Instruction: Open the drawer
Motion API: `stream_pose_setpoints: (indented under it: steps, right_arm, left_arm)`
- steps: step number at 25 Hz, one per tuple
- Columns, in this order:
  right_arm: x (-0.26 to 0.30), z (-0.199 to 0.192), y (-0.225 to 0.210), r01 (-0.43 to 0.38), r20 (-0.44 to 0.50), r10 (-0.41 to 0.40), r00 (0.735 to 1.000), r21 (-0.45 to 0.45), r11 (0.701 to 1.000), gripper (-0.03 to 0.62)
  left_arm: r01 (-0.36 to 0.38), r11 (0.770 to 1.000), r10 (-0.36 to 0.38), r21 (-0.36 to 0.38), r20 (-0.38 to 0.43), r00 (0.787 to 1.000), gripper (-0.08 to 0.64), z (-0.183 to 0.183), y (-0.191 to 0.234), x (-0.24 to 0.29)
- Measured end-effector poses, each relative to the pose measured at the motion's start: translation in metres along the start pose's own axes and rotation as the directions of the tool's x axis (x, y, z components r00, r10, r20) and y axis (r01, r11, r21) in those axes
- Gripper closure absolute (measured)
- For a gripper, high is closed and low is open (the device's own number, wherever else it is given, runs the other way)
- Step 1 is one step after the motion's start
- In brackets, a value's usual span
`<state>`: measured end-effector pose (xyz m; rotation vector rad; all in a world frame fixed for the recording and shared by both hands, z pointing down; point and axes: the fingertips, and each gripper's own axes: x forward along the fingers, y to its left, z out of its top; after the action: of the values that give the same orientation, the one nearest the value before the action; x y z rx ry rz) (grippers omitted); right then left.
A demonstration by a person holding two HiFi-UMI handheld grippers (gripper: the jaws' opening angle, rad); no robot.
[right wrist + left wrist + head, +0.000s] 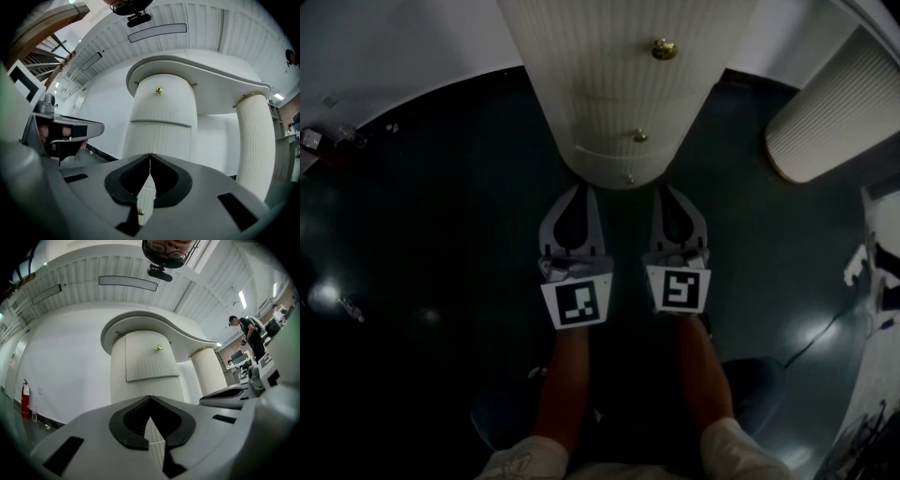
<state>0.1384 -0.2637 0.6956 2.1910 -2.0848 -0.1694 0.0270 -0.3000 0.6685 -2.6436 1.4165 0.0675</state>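
A white ribbed round cabinet [619,84] stands straight ahead, with stacked drawer fronts that all look closed. Each front has a small brass knob: the top knob [664,49], a middle knob [640,137] and a low knob [629,178]. In the right gripper view the upper knob [159,89] sits high on the cabinet, and another knob [140,212] shows low down through the gap between the jaws. My left gripper [581,190] and right gripper [667,190] are side by side just short of the cabinet's base. The left gripper [150,398] and right gripper [150,154] are both shut and hold nothing.
A second ribbed white column [830,112] stands to the right under the same curved white top [197,70]. The floor [441,206] is dark and glossy, with a cable [825,328] at the right. A red fire extinguisher [24,399] stands by the left wall, and a person [248,333] is far off on the right.
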Motion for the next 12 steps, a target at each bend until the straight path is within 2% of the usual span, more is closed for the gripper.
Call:
stream_pose_setpoints:
  steps: [7,12]
  right_arm:
    - [0.011,-0.044,0.002,-0.016,-0.088,0.019,0.996,0.026,1.0,0.588]
    - [0.032,-0.071,0.001,-0.026,-0.106,0.03,0.994,0.039,0.999,0.586]
  left_arm:
    - [0.004,1.0,-0.004,-0.018,-0.003,1.0,0.558,-0.013,-0.003,-0.002]
    - [0.009,0.999,-0.009,-0.032,-0.003,1.0,0.558,-0.022,-0.006,-0.002]
